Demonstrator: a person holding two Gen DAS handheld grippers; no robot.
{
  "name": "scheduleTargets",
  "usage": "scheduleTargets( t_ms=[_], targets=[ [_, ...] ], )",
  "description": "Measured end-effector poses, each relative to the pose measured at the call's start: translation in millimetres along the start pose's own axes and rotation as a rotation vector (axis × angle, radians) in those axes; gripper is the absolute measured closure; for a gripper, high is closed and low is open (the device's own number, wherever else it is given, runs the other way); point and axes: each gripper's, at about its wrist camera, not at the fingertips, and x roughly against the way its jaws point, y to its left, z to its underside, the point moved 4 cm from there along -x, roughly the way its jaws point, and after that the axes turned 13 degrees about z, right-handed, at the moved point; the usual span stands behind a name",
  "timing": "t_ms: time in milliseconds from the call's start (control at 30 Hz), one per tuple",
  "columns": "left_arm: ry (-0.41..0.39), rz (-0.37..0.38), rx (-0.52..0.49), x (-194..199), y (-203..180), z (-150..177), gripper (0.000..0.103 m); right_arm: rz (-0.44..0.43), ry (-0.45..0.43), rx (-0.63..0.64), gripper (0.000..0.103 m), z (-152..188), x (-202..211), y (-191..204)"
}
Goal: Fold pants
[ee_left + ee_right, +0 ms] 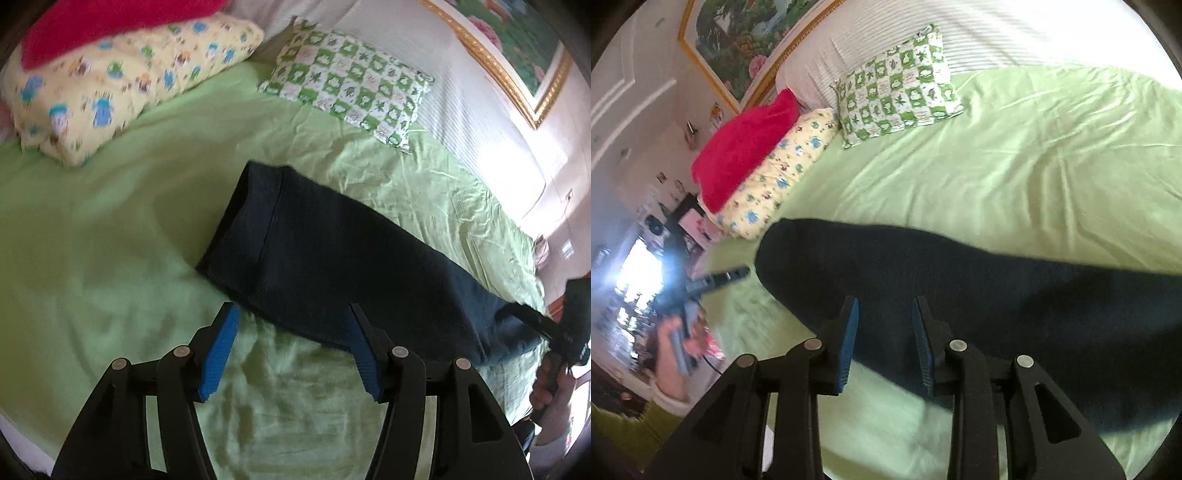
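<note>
Since both hands hover over the bed [110, 221], neither has cloth. Left gripper [291, 314]: fingers spread wide, empty, just short of the pants' near edge. Right gripper [884, 306]: fingers parted narrower, over dark cloth, clasping nothing. Pants [332, 258] lie flat ahead, folded lengthwise, long axis crossing both grippers; hem end nearer the left, toward the yellow pillow [110, 85].

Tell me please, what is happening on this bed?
A person is folding dark pants on a green sheet, holding a gripper in each hand. The pants lie flat, folded into a long strip. The left gripper and right gripper are both open, with nothing between their jaws.
</note>
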Motion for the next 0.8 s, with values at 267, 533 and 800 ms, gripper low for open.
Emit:
scheduleTargets(
  t_ms=[267,533,800],
  targets=[
    [0.016,0.039,0.141,-10.0,13.3,6.1,0.042,-0.158,0.187,-0.015,0.071,-59.0,-81.9,8.9],
    [0.029,0.022,0.196,-16.1,26.1,-2.6,0.041,-0.21,0.393,0.001,0.071,-79.6,-166.9,25.2],
    [0.043,0.016,0.244,-31.2,40.7,-13.4,0.041,-0.245,0.544,0.026,0.071,-76.3,-215.1,30.2]
  ],
)
